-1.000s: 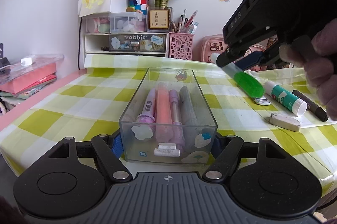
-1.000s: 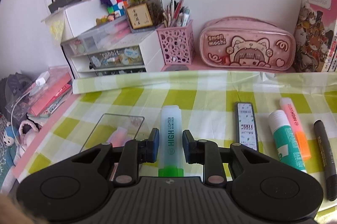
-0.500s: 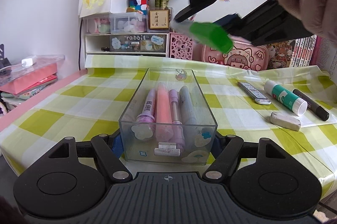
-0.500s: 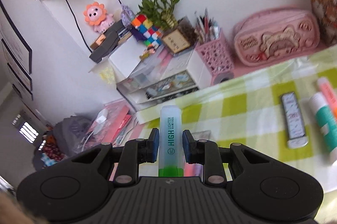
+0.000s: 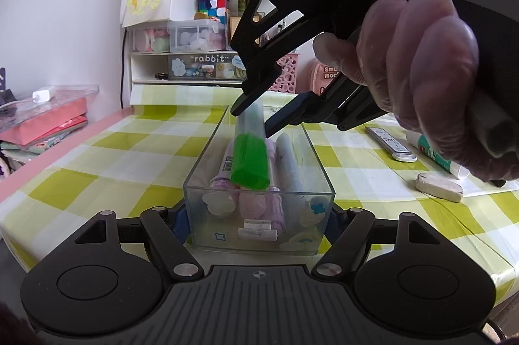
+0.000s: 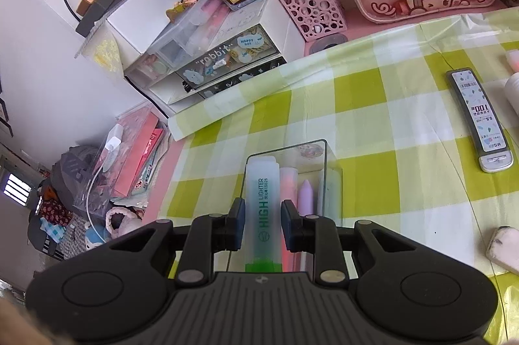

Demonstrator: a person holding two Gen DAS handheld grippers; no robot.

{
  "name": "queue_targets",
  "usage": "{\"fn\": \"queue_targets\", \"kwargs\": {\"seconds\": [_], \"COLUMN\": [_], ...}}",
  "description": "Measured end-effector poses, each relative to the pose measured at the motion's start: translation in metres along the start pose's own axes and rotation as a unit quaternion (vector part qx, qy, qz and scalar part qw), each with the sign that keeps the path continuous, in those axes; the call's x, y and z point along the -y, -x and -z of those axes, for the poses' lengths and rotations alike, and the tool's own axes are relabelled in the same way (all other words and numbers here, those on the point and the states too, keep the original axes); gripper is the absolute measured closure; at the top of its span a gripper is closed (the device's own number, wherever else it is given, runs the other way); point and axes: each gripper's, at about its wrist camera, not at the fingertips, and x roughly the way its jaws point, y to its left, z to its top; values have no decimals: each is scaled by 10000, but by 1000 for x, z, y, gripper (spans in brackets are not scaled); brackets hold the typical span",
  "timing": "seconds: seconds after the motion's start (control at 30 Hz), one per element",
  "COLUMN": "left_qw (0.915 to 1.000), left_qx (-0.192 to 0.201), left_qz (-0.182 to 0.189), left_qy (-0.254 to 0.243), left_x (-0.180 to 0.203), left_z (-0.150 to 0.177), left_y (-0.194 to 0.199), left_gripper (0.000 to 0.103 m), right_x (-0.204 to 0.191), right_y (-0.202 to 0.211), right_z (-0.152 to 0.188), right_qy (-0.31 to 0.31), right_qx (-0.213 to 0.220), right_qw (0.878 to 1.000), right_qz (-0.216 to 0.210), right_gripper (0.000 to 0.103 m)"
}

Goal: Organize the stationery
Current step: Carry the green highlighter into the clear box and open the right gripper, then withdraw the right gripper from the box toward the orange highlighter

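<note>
Now my checked tablecloth (image 5: 107,156) carries the clear box (image 5: 259,215), which my left gripper (image 5: 258,216) clamps by its near end, pads tight on both side walls. Inside it lie a pink highlighter (image 6: 288,179), a lilac pen (image 6: 305,194) and a grey pen (image 5: 288,163). My right gripper (image 6: 262,223) points down over the box, closed on the green highlighter (image 6: 262,208), whose capped end hangs just above the pens. My gloved hand (image 5: 431,79) grips the handle. To the right lie a lead case (image 6: 480,117) and an eraser (image 5: 439,182).
</note>
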Motion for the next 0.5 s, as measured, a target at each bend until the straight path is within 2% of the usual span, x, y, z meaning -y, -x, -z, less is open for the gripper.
{"fn": "queue_targets", "kwargs": {"seconds": [0.1,0.3,0.5], "left_qw": [10000,10000,10000], "left_qx": [7,2,-16], "left_qz": [17,-2,-20], "left_qy": [9,12,12], "left_x": [-1,0,1], "left_z": [1,1,0], "left_y": [0,1,1], "left_gripper": [30,30,30], "right_x": [7,19,34], "right_y": [2,29,54], "right_z": [-3,-5,-4], "right_qy": [-117,102,192], "right_qx": [-62,237,640], "right_qw": [9994,9987,9975], "right_qz": [-307,-431,-223], "right_gripper": [76,74,68]}}
